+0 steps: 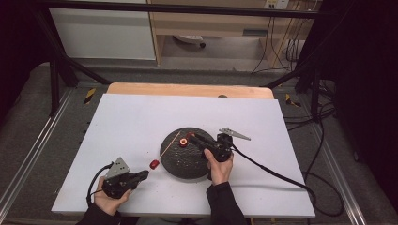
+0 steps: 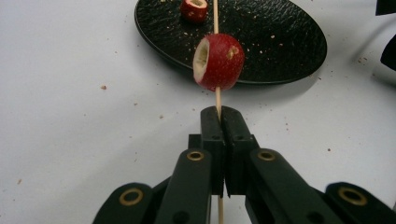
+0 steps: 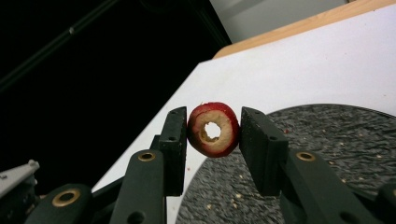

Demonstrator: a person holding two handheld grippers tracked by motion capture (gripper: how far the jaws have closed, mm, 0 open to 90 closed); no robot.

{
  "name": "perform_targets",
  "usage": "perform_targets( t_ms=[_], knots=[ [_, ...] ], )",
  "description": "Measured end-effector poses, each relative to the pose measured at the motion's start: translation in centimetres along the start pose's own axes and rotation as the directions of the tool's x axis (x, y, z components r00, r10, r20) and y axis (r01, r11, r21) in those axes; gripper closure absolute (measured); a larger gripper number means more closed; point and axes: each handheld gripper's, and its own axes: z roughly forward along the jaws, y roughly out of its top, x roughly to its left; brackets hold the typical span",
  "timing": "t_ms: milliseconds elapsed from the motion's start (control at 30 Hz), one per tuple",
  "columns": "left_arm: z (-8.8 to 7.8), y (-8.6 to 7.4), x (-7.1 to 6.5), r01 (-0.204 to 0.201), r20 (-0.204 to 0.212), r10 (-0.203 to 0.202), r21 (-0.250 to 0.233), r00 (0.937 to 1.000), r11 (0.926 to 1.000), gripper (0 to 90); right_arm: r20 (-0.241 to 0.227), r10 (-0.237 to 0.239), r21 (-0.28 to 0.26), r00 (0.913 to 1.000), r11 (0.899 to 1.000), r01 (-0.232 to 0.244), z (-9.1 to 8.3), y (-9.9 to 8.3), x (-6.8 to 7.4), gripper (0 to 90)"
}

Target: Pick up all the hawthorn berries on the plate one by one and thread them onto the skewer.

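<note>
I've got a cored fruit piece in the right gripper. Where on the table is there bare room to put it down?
The white table top is bare behind and left of the round black textured plate, up to the wooden edge strip, and to the right beyond the black cable. It is crowded between the plate and the left gripper, where the thin wooden skewer carries a red fruit piece.

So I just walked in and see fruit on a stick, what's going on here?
A person is threading cored red fruit pieces onto a wooden skewer. The left gripper is clamped on the skewer, which already carries one fruit piece. The right gripper holds a second piece, hole showing, above the black plate. Neither has met the other yet.
</note>
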Motion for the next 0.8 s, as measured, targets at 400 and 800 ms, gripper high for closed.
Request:
perform_targets(
  t_ms=[400,800],
  knots=[
    [-0.02,0.00,-0.18,0.012,-0.001,-0.012,-0.019,0.9999,0.9998,88.1,-0.031,0.072,-0.116,0.9969,0.990,-0.075,0.27,-0.01,0.08,63.0],
    [-0.11,0.25,-0.53,0.018,0.003,-0.018,-0.054,0.9998,0.9983,88.1,-0.053,0.118,-0.194,0.9916,0.973,-0.126,0.20,0.78,0.11,63.1]
  ],
)
